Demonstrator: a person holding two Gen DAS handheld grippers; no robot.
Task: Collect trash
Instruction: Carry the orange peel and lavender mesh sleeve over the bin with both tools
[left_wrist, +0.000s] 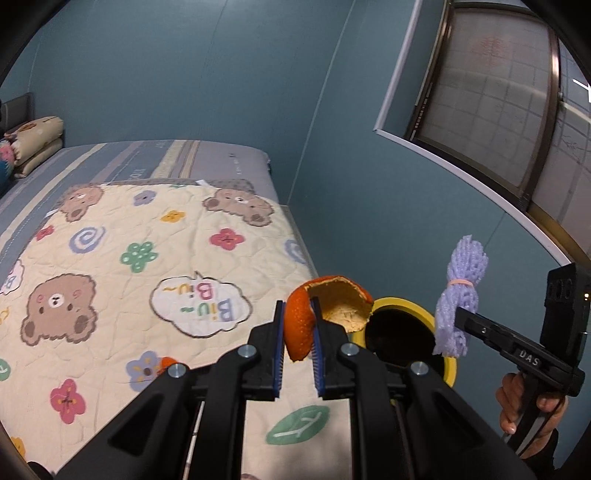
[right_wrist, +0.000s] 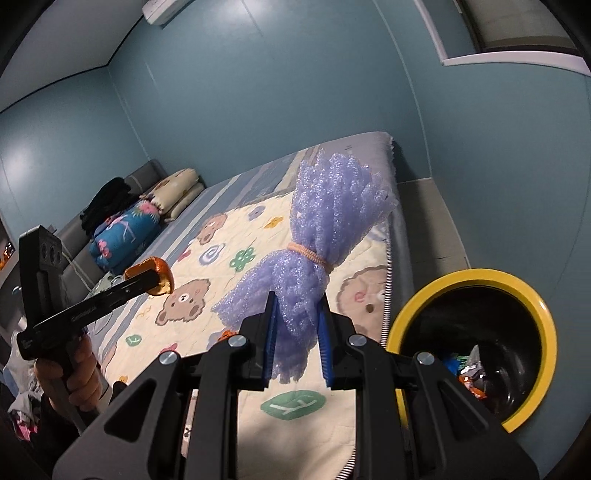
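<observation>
My left gripper (left_wrist: 298, 314) is shut on a curved piece of orange peel (left_wrist: 334, 306), held in the air above the bed's corner. The same peel (right_wrist: 157, 275) shows at the left gripper's tip in the right wrist view. My right gripper (right_wrist: 297, 314) is shut on a bundle of purple foam netting (right_wrist: 325, 225) tied with a pink rubber band. That bundle (left_wrist: 460, 295) hangs just right of a yellow-rimmed bin (left_wrist: 448, 365). The bin (right_wrist: 537, 306), black inside, stands beside the bed and holds several wrappers. A small orange scrap (left_wrist: 168, 362) lies on the blanket.
A cream bear-print blanket (left_wrist: 122, 280) covers the bed, with folded pillows (right_wrist: 177, 192) and bedding near the headboard. Teal walls close in behind, with a window (left_wrist: 491, 92) to the right. A person's hand (left_wrist: 517, 406) grips the right tool's handle.
</observation>
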